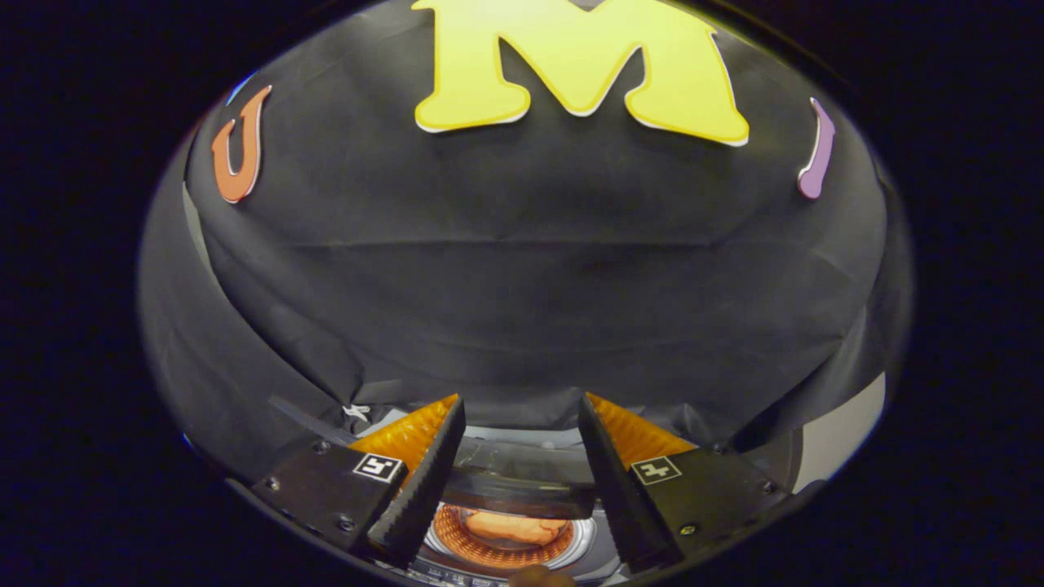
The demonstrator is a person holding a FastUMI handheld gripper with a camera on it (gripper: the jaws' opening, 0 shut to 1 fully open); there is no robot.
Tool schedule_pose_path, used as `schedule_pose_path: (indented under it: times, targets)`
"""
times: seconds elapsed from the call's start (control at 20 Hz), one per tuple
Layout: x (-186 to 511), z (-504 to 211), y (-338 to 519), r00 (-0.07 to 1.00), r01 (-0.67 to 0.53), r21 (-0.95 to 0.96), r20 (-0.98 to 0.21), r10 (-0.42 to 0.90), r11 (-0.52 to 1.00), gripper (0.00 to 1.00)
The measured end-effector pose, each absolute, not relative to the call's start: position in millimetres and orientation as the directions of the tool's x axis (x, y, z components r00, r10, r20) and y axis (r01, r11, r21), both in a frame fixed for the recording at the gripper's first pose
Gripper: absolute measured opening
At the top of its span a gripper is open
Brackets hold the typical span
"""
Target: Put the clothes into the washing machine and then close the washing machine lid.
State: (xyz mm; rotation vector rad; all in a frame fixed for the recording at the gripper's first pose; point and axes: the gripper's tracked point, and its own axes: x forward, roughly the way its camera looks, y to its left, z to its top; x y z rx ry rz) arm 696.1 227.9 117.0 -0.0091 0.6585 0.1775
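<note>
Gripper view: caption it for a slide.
Open gripper hovers over the washing machine, its lid raised between the fingers, clothes in the drum below.

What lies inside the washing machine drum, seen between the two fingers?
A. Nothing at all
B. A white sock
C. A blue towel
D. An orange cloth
D: an orange cloth lies in the drum, below the open gripper and the raised lid.

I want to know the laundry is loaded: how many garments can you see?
1: an orange garment lies inside the washing machine drum, below the open gripper and under the raised lid. More may be hidden.
</note>
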Motion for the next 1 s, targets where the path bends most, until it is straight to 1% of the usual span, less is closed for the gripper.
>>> schedule_pose_path:
  times: [0.15, 0.4, 0.65, 1.0]
  targets:
    - [701, 110, 230, 0.782, -0.146, 0.087, -0.599, 0.169, 0.985, 0.87]
    - [698, 109, 231, 0.791, -0.153, 0.072, -0.589, 0.166, 0.986, 0.87]
    - [701, 118, 231, 0.866, -0.164, 0.055, -0.469, 0.171, 0.985, 0.87]
    - [700, 119, 232, 0.869, -0.169, 0.052, -0.462, 0.174, 0.984, 0.87]
